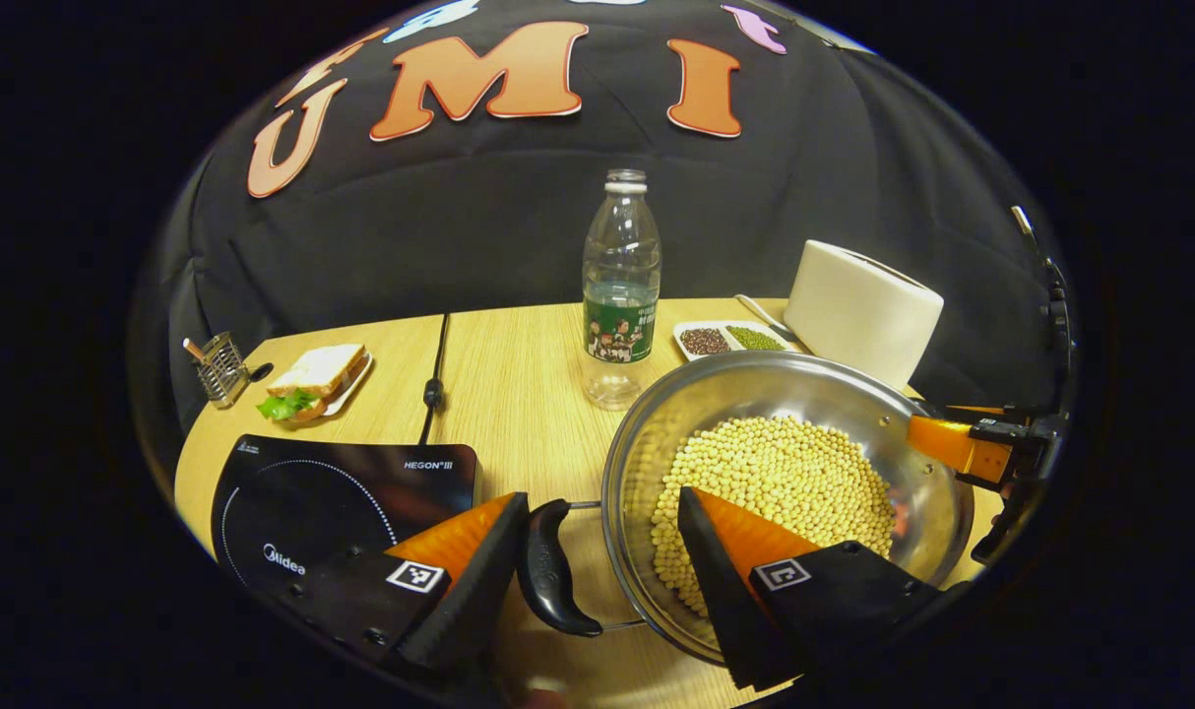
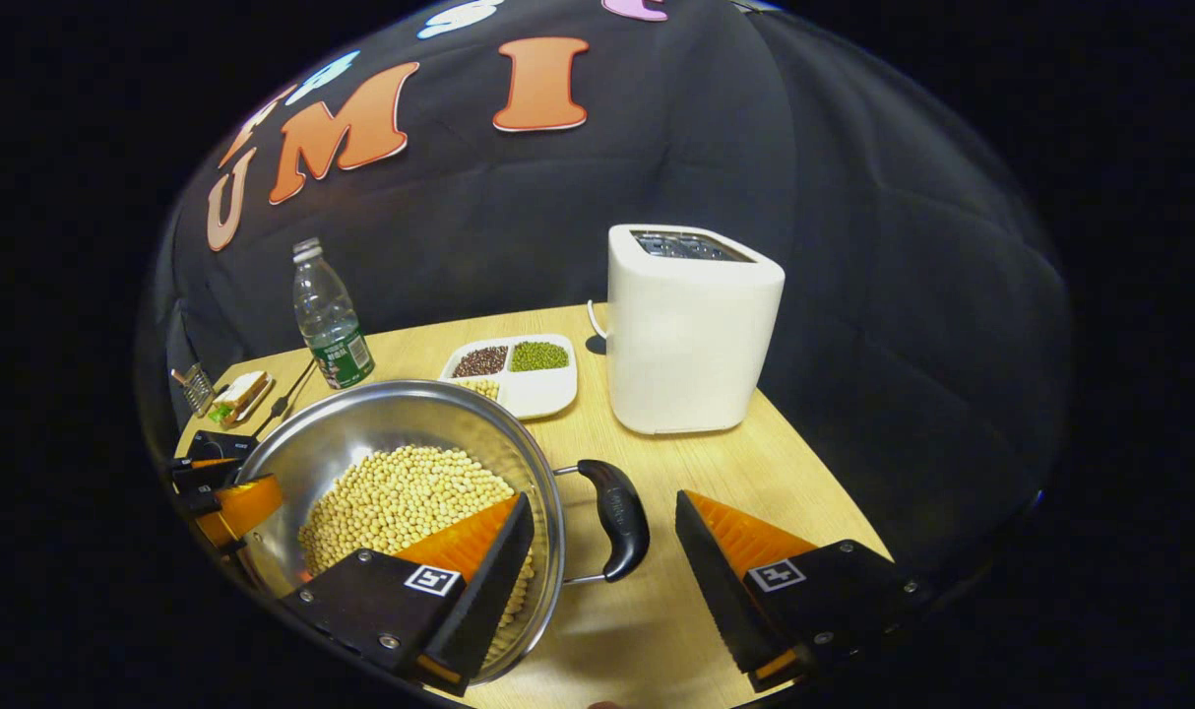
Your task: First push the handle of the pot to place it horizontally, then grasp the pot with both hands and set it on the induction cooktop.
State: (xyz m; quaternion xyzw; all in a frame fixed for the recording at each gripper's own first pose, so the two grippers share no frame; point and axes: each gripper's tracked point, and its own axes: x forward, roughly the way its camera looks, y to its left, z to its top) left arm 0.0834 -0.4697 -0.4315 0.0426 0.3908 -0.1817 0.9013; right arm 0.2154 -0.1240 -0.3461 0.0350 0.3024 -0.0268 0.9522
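I hold both grippers spread: left gripper (image 1: pixel 597 581) straddles one handle (image 1: pixel 550 566), right gripper (image 2: pixel 602 566) the other handle (image 2: pixel 612 517). Pot (image 1: pixel 824 394) sits beside cooktop (image 1: pixel 342 492); uneven lift risks spilling soybeans (image 1: pixel 775 483).

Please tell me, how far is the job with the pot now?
Done, it seems: both pot handles lie flat. In hand: the left gripper and right gripper each stand open around a handle, not yet closed. Left: close both, lift the pot of beans, and set it on the induction cooktop, which lies beside it.
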